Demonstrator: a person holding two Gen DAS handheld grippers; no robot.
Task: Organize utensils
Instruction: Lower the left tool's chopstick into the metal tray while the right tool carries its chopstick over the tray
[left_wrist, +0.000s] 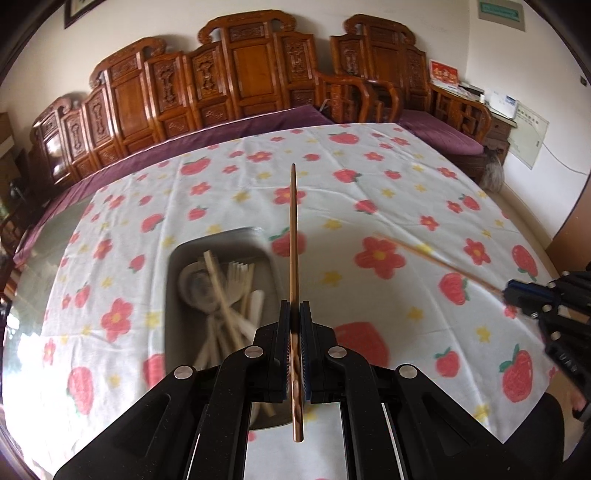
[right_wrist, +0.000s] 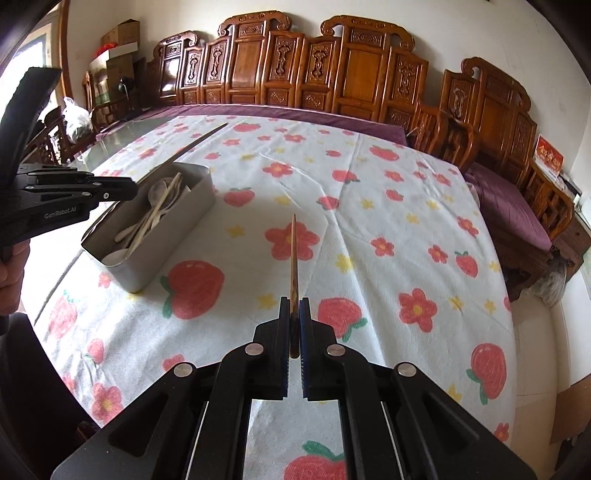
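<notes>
Colours and patterns on the table

The tablecloth (right_wrist: 369, 206) is white with red strawberries, red flowers with yellow centres, and small yellow stars. The box (right_wrist: 173, 225) is grey, and the spoons and forks (right_wrist: 155, 214) in it are pale cream. Each gripper, left (left_wrist: 294, 306) and right (right_wrist: 294, 304), is black with blue pads, and each chopstick (left_wrist: 293, 236) (right_wrist: 293, 258) is brown. The bench (right_wrist: 332, 74) behind is reddish-brown carved wood with purple cushions (right_wrist: 509, 210).

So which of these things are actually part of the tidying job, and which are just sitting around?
Part of the job:
- chopstick in the left gripper
- second chopstick in the right gripper
- grey box holding pale spoons and forks

Just there:
- flowered tablecloth
- carved wooden bench
- cardboard boxes
</notes>
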